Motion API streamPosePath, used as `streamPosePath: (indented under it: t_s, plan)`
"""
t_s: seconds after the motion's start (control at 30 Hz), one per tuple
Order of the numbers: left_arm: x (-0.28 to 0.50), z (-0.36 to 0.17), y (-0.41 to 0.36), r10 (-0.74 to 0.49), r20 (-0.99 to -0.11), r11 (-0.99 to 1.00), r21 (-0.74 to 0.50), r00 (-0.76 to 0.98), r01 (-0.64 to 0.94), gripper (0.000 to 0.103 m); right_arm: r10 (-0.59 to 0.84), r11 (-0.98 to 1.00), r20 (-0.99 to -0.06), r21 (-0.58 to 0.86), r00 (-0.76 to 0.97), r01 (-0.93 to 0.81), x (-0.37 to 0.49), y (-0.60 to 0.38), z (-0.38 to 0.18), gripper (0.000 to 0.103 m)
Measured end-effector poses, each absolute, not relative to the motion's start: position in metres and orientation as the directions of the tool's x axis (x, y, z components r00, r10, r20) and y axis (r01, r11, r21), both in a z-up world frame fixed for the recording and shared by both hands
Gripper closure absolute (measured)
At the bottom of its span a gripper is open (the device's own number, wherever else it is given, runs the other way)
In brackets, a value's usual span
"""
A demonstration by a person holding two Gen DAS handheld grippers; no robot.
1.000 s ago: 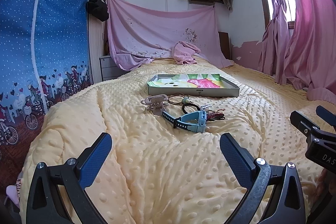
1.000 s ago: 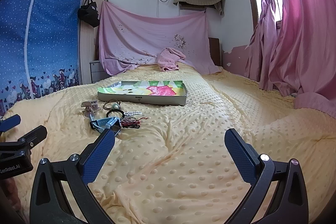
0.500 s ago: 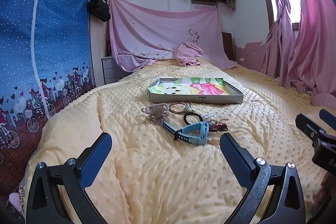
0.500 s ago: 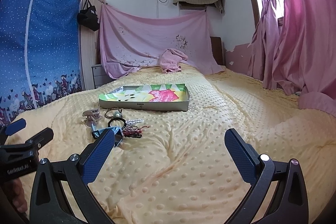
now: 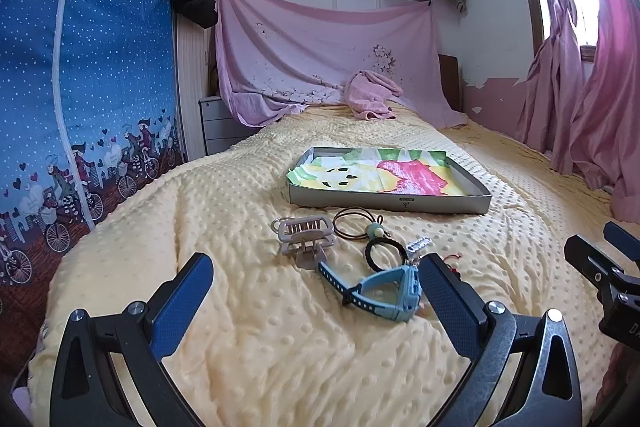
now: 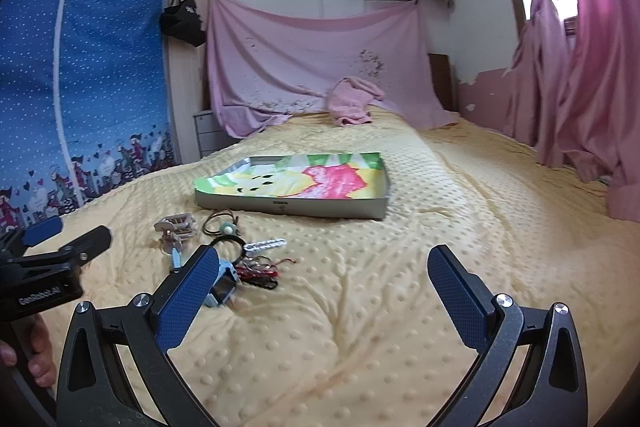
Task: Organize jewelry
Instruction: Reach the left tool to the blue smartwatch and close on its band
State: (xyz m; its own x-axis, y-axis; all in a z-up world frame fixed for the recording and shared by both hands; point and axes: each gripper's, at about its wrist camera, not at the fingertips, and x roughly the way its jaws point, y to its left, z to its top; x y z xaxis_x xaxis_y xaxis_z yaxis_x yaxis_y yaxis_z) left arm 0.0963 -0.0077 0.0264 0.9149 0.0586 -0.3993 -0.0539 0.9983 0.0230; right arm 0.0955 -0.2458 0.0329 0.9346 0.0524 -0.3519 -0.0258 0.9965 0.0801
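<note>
A shallow tray [image 5: 390, 203] with a colourful lining lies on the yellow bed; it also shows in the right wrist view [image 6: 288, 206]. In front of it lie a beige hair claw [image 5: 306, 237], a brown hair tie with a green bead [image 5: 356, 225], a black hair tie [image 5: 386, 253], a white clip [image 5: 418, 245], red cords [image 6: 258, 273] and a blue watch [image 5: 380, 291]. My left gripper [image 5: 314, 301] is open and empty just short of the watch. My right gripper [image 6: 324, 291] is open and empty, to the right of the pile.
A dotted yellow blanket [image 6: 400, 287] covers the bed. A pink towel [image 5: 372, 95] lies at the far end. A blue wardrobe [image 5: 80, 75] stands on the left, pink curtains [image 6: 580, 67] on the right.
Both grippers have moved forward toward the pile of jewelry, which now looks larger and closer. Both stay open.
</note>
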Motion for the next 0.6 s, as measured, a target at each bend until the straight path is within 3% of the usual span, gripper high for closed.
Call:
streamPosePath:
  t_s: [0.2,0.27,0.33,0.47,0.6]
  plan:
    - [0.117,0.023,-0.016,0.049,-0.403,0.999,0.018,0.914,-0.045,0.000,0.102,0.993,-0.377,0.092,0.921,-0.073,0.123,-0.243,0.028,0.002]
    - [0.123,0.020,-0.016,0.039,-0.407,0.999,0.009,0.913,-0.038,0.000,0.114,0.992,-0.384,0.091,0.916,-0.086,0.131,-0.242,0.026,0.011]
    - [0.128,0.017,-0.016,0.028,-0.415,1.000,0.004,0.909,-0.029,0.000,0.129,0.991,-0.405,0.088,0.905,-0.101,0.141,-0.242,0.022,0.038]
    - [0.138,0.007,-0.018,-0.008,-0.445,1.000,0.001,0.896,0.009,0.013,0.187,0.982,-0.455,0.103,0.871,-0.158,0.165,-0.244,0.009,0.041]
    - [0.144,-0.005,-0.022,-0.062,-0.487,0.998,-0.004,0.871,0.069,0.030,0.246,0.969,-0.518,0.110,0.819,-0.222,0.185,-0.243,-0.006,0.053]
